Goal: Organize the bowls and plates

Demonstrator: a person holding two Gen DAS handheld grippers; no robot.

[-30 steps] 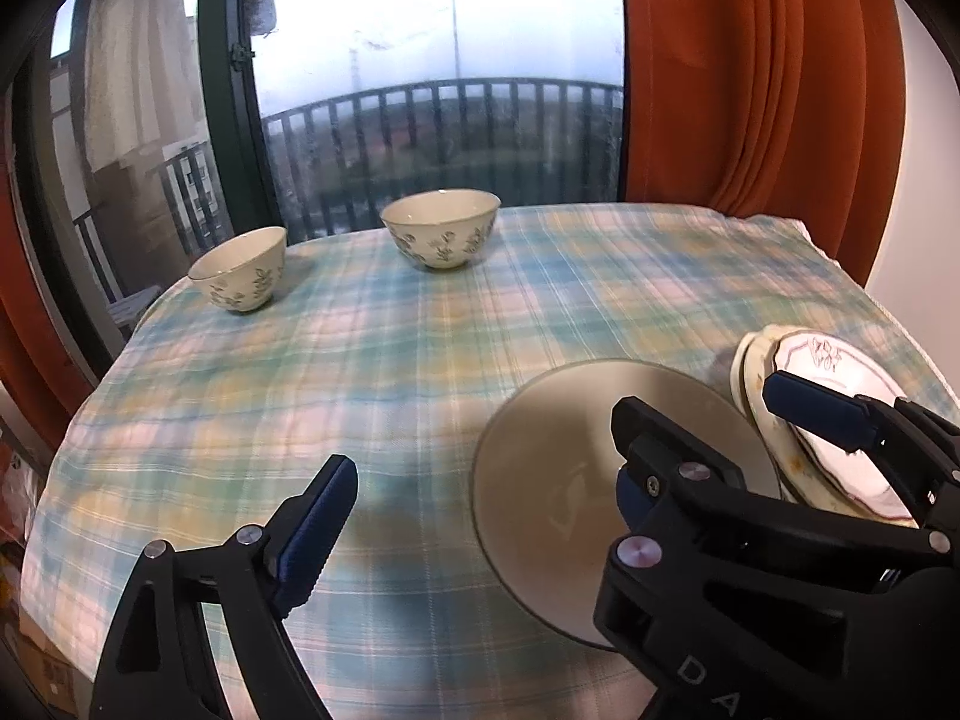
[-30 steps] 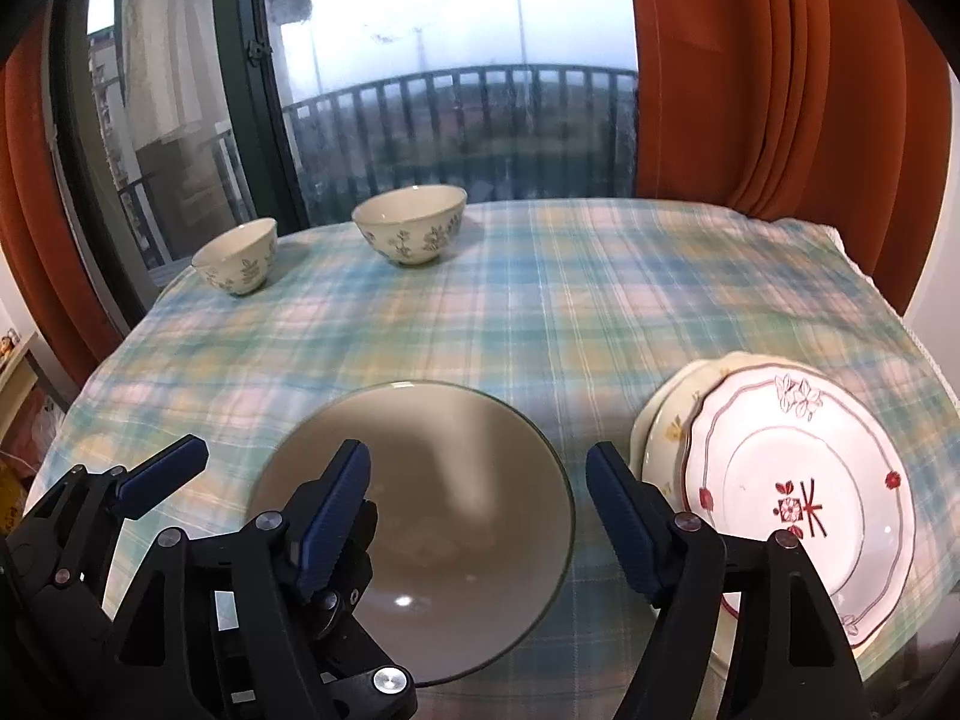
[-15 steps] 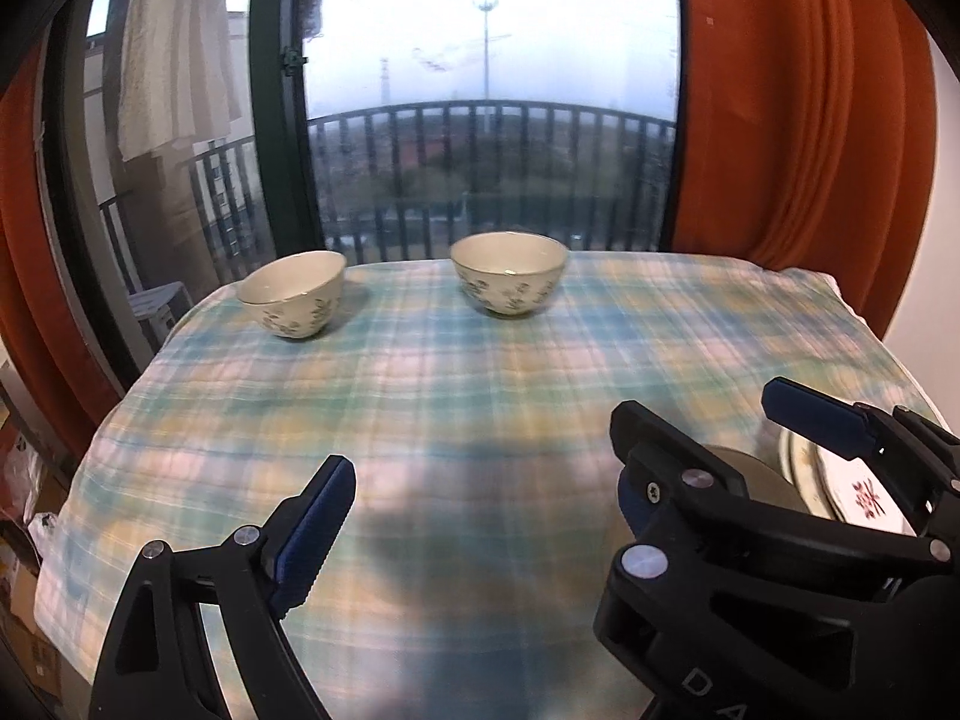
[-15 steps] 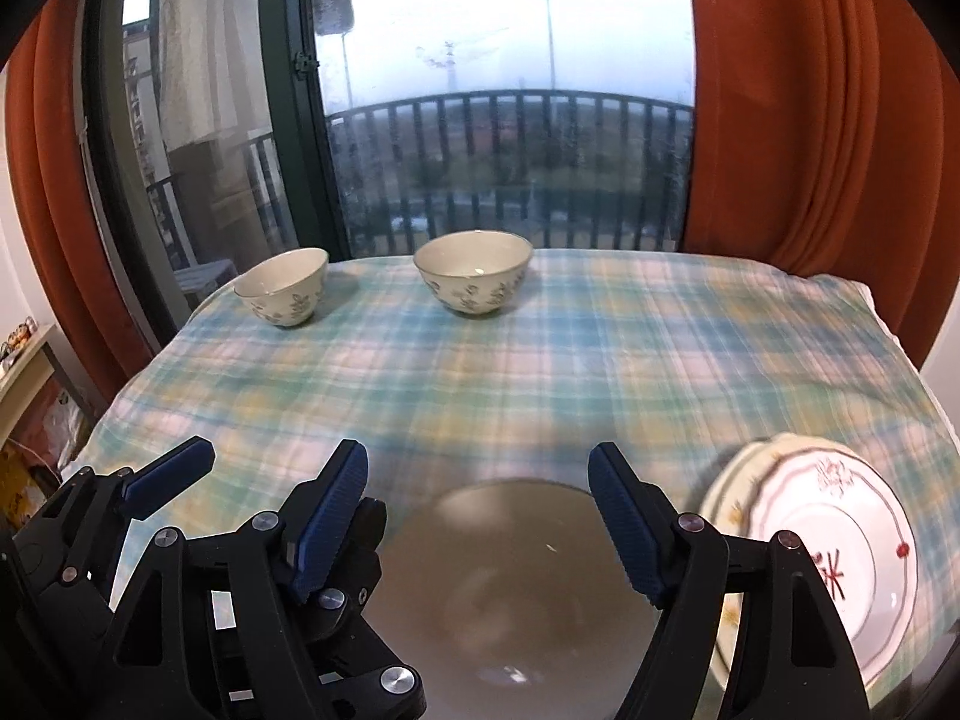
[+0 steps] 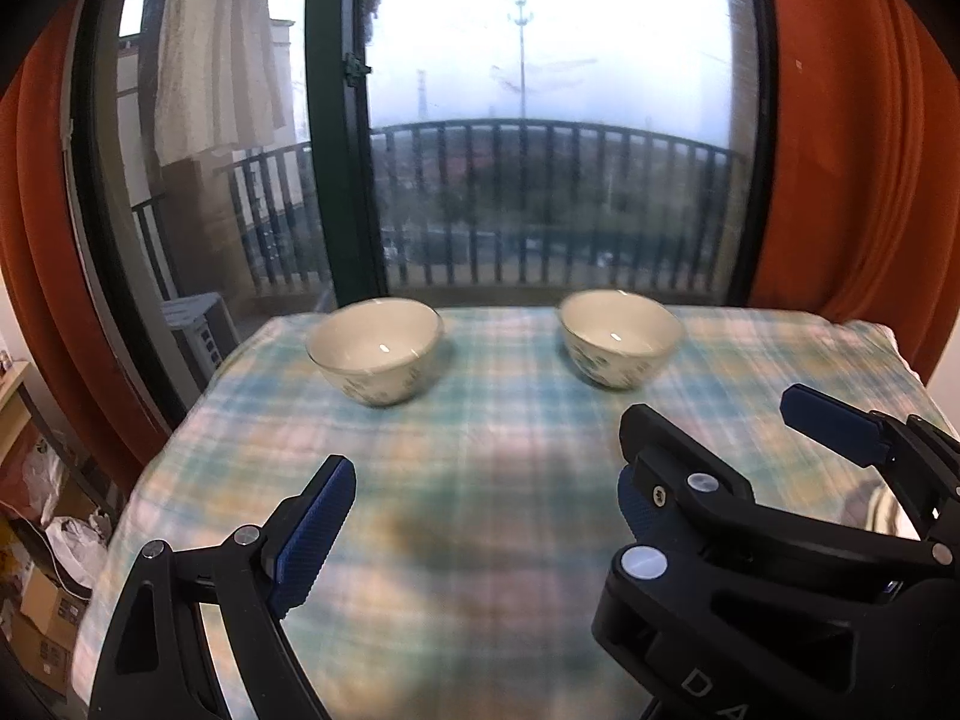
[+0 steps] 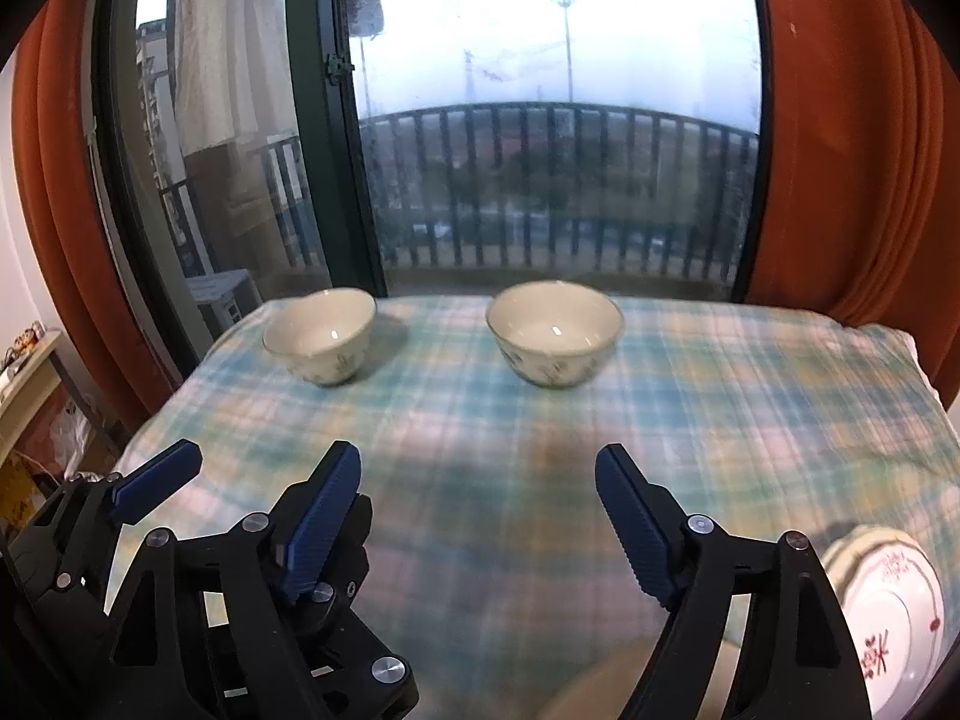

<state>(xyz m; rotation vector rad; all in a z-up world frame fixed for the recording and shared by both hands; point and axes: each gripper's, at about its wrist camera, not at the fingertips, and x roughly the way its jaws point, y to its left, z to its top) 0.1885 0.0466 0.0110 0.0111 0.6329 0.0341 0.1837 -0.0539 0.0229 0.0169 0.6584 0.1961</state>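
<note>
Right wrist view: two bowls waiting at the far edge

Right wrist view has the two bowls in the upper middle of the frame: the left bowl (image 6: 320, 336) and the right bowl (image 6: 553, 333), both upright on the plaid cloth (image 6: 540, 432), near each other but apart, close to the window (image 6: 540, 120). Both are cream with a faint floral print on the outside and look empty. A plate (image 6: 888, 618) with red markings sits at the lower right, on top of another plate as far as I can tell.

The right gripper (image 6: 477, 525) hangs wide open over the cloth, holding nothing; the left gripper (image 5: 486, 528) is likewise spread wide and empty.

Likely step: reaching for a bowl to nest it in the other. To do it well, bring one finger inside the rim and one outside, pinch the wall squarely, lift straight up, then lower gently so glazed surfaces do not knock or slip.
</note>
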